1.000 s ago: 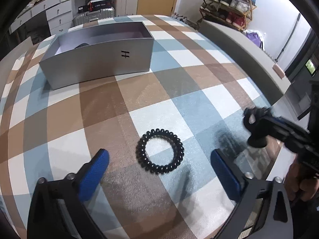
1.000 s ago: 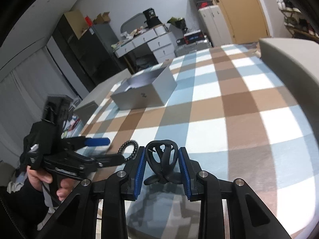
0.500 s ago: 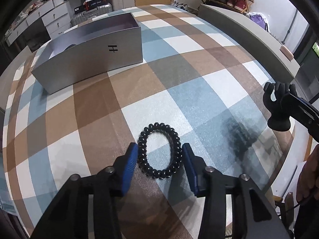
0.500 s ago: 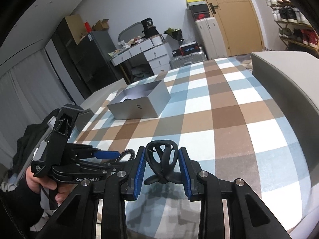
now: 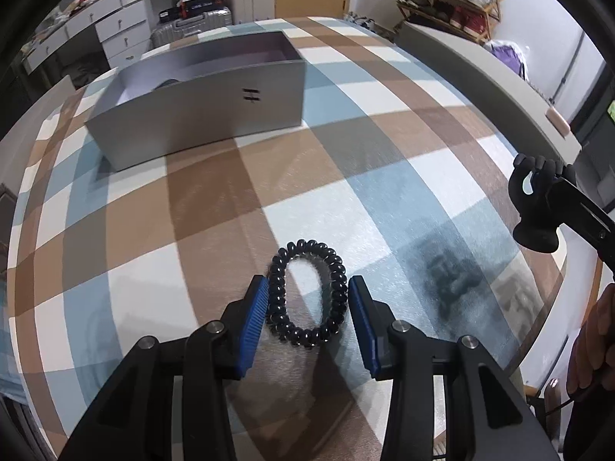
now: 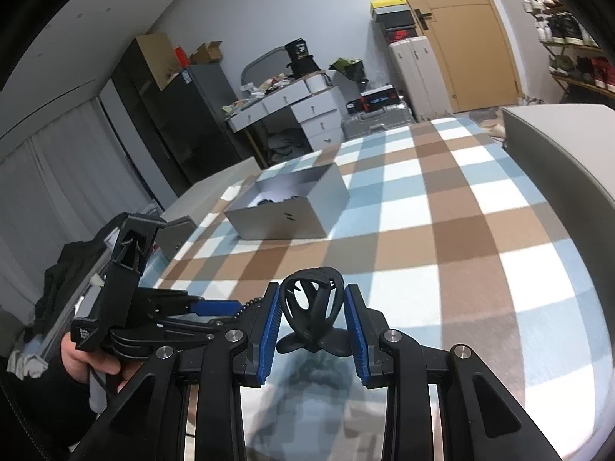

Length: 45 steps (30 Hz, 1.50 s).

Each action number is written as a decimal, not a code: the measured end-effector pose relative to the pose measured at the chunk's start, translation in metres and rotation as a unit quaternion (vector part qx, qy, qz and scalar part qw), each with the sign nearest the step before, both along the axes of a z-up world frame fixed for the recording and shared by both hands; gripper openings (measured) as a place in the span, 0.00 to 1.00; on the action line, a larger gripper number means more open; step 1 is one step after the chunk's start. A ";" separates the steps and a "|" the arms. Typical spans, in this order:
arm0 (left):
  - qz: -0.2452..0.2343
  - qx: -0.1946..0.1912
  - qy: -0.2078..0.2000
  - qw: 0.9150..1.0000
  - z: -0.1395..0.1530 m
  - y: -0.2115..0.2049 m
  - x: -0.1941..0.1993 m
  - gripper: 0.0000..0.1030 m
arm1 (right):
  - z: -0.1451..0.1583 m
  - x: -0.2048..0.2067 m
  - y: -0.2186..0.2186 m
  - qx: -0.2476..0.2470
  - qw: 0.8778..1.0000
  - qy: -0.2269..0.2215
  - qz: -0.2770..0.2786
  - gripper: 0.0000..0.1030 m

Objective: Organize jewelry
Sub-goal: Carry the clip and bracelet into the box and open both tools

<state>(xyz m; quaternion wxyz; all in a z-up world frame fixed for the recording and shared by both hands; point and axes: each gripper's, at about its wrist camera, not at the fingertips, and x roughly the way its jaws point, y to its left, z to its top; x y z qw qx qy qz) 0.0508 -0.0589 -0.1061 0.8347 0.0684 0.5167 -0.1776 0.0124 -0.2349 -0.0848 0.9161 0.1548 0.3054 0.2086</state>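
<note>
A black coiled bracelet [image 5: 307, 295] lies flat on the checked tablecloth [image 5: 384, 199], near the table's front edge, and is squeezed into an oval between the blue pads of the left gripper [image 5: 306, 317]. Its jaws have just been closing and are now drawn in against the coil on both sides, so the bracelet is judged gripped but not yet lifted. To the right, the right gripper [image 6: 312, 317] is clamped narrowly on a black hand-shaped stand [image 6: 312, 309], held above the cloth.

The step in hand is judged to be the pick-up of the bracelet. A lift is called for next, then either a carry to the grey open box [image 5: 200, 103] at the far left of the table or a threading onto the stand; which is meant cannot be told.

The box's contents are mostly hidden by its near wall; only dark shapes are made out inside. Much of the bracelet is hidden in the right wrist view.
</note>
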 end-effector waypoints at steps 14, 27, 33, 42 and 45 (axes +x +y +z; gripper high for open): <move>0.063 -0.068 -0.048 0.995 0.038 0.055 0.026 0.36 | 0.019 0.063 0.044 0.022 0.998 -0.001 0.057 0.31; 0.073 -0.097 -0.091 0.988 0.066 0.073 0.074 0.36 | 0.039 0.133 0.073 0.025 0.996 -0.016 0.088 0.31; 0.068 -0.107 -0.095 0.987 0.068 0.071 0.095 0.36 | 0.041 0.162 0.078 0.018 0.995 -0.012 0.093 0.31; 0.068 -0.114 -0.091 0.987 0.064 0.066 0.127 0.36 | 0.034 0.201 0.080 0.020 0.995 0.004 0.093 0.31; 0.072 -0.110 -0.085 0.988 0.059 0.066 0.132 0.36 | 0.029 0.209 0.085 0.018 0.995 0.011 0.097 0.31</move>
